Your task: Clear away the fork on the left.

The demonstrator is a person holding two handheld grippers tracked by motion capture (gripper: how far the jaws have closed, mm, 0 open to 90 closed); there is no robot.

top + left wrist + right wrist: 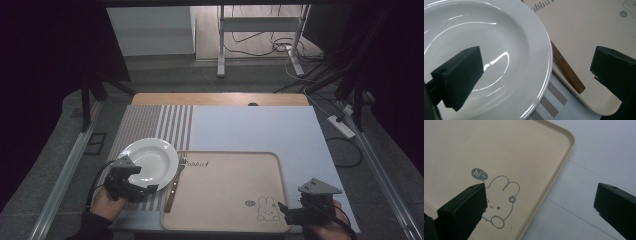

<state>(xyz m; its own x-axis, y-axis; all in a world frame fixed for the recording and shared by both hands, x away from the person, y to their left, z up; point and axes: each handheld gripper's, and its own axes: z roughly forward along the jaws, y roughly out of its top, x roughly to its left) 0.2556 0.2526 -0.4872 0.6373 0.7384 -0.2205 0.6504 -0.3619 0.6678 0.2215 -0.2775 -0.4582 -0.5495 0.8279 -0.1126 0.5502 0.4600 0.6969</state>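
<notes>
Dark curtains closed in the room on both sides, and a pale blue sheet [260, 127] covered most of the wooden table [220, 98], with a striped grey placemat [150, 122] laid over its left part. On the sheet sat a beige tray [225, 192] printed with a small rabbit [267, 208].

At the near left, the left gripper [145, 182] hung with its jaws spread wide, straddling the near rim of a white plate [150, 157]. In the left gripper view one jaw stood over the plate's bowl [486, 37] and the other over the tray [579, 30], neither pressing on the rim. Between those jaws, just past the plate's edge, lay the brown wooden handle of a fork [567, 71]; from above, the fork [176, 180] rested along the tray's left edge, just right of the plate.

Near the tray's near right corner, the right gripper [290, 212] also stood wide open, holding nothing. In the right gripper view its one jaw hovered over the rabbit [501, 200] and its "hi~" bubble, the other over the bare sheet [599, 157] beyond the tray's rim [564, 160].
</notes>
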